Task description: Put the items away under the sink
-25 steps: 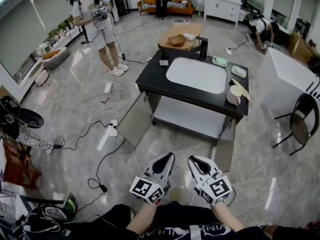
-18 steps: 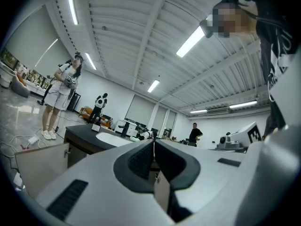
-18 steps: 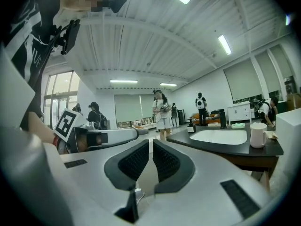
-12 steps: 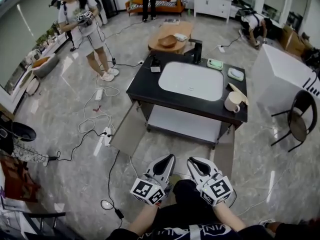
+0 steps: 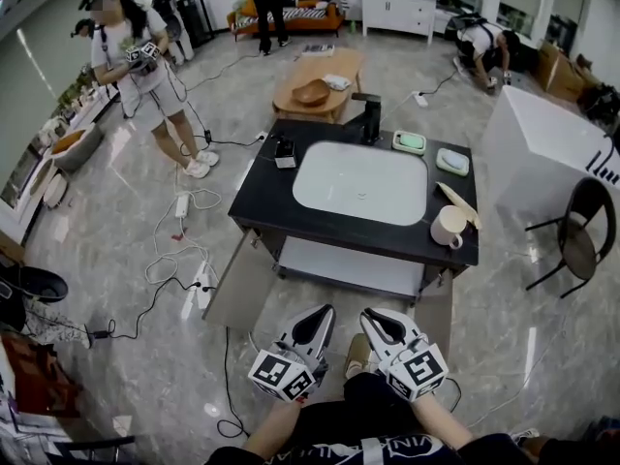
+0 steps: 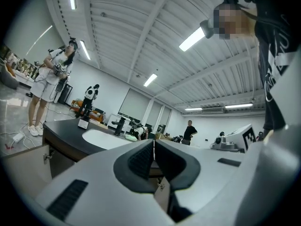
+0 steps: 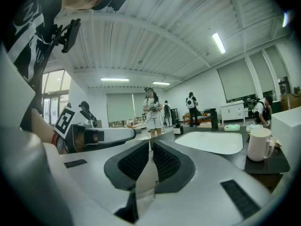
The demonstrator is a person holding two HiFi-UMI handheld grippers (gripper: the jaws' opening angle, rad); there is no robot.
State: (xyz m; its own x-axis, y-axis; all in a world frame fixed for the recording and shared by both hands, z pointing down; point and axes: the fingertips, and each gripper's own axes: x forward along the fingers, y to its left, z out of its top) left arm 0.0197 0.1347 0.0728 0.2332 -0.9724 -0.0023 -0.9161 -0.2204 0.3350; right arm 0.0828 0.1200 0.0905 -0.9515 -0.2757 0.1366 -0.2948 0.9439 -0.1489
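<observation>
Currently my left claw [image 5: 325,314] and right claw [image 5: 373,318] are pinched shut on nothing, short of the black sink desk [image 5: 262,197], whose grey cupboard doors [image 5: 232,284] hang open. Farther on, the cream ceramic mug [image 5: 449,226] and pale green soap dishes [image 5: 408,142] sit on top; a careless reach could clip a door or tip the mug off the edge.

Bare floor [image 5: 295,298] before sink cabinet [image 5: 260,201], doors [image 5: 235,287] swung wide, cables [image 5: 155,260] left.
</observation>
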